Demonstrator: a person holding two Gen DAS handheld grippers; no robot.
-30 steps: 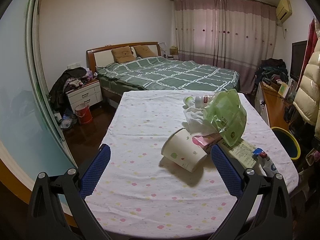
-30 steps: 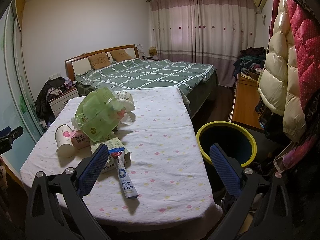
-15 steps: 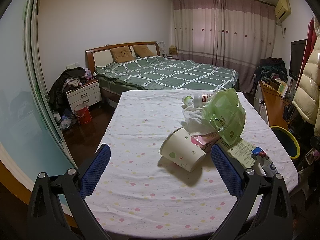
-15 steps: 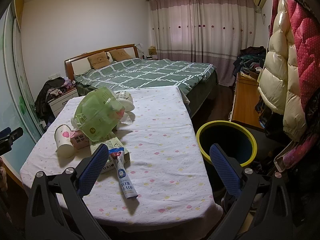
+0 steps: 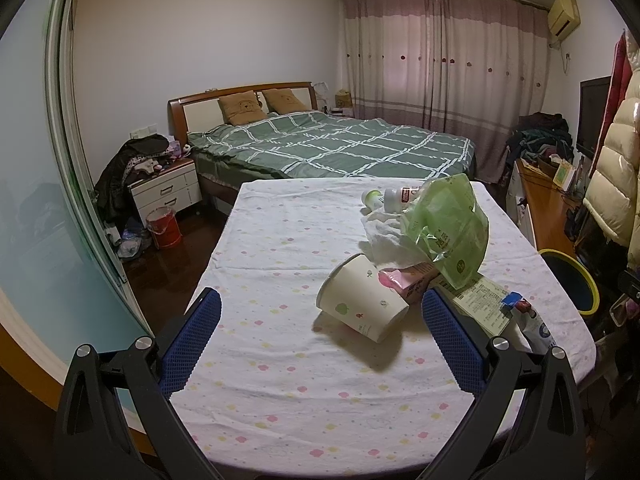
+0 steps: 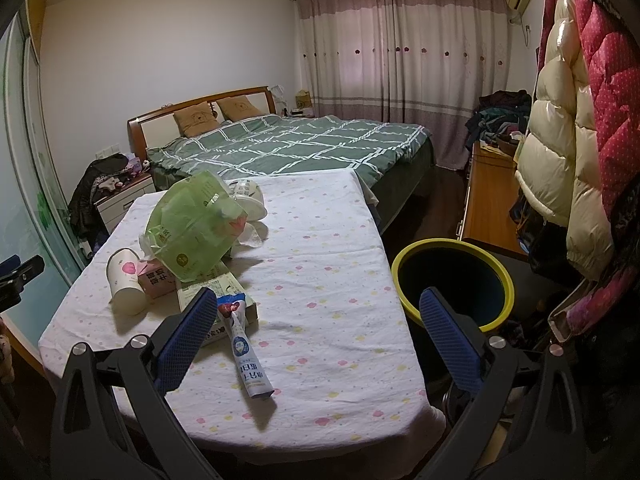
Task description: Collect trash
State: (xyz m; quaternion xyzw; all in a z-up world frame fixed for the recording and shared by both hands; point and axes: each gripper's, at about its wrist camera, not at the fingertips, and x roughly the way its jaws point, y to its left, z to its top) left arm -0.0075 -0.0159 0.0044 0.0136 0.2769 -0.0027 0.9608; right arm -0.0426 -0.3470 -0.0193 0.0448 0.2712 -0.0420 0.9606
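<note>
1. Both claws are spread wide with nothing in them. The left gripper [image 5: 320, 332] hangs over the near end of the table with the dotted white cloth [image 5: 280, 264], and the right gripper [image 6: 318, 320] sits over the table's near right corner.
2. The trash is all bunched on the right half of the table as the left wrist view sees it: a white paper cup with small printed shapes [image 5: 362, 307] on its side, a pink carton [image 5: 404, 282] tucked against it, crumpled white tissue [image 5: 384, 236] behind, and a puffy translucent green plastic bag [image 5: 448, 228] lying over the pile.
3. Behind the bag there's a small white bottle with a red label [image 5: 394, 197], lying down.
4. A flat printed cardboard box [image 6: 224, 308] sits under the bag's near edge, with a white and blue squeeze tube [image 6: 244, 348] lying partly on top of it, right beside the right gripper's left finger [image 6: 184, 332].
5. The round bin with the yellow rim and dark inside [image 6: 452, 280] stands on the floor just off the table's right edge, partly hidden behind the right gripper's right finger [image 6: 448, 332].
6. Around it: puffy cream and red jackets [image 6: 576, 120] hanging close on the right, a wooden sideboard [image 6: 488, 200], and a bed with a green checked cover [image 6: 288, 148] beyond the table.
</note>
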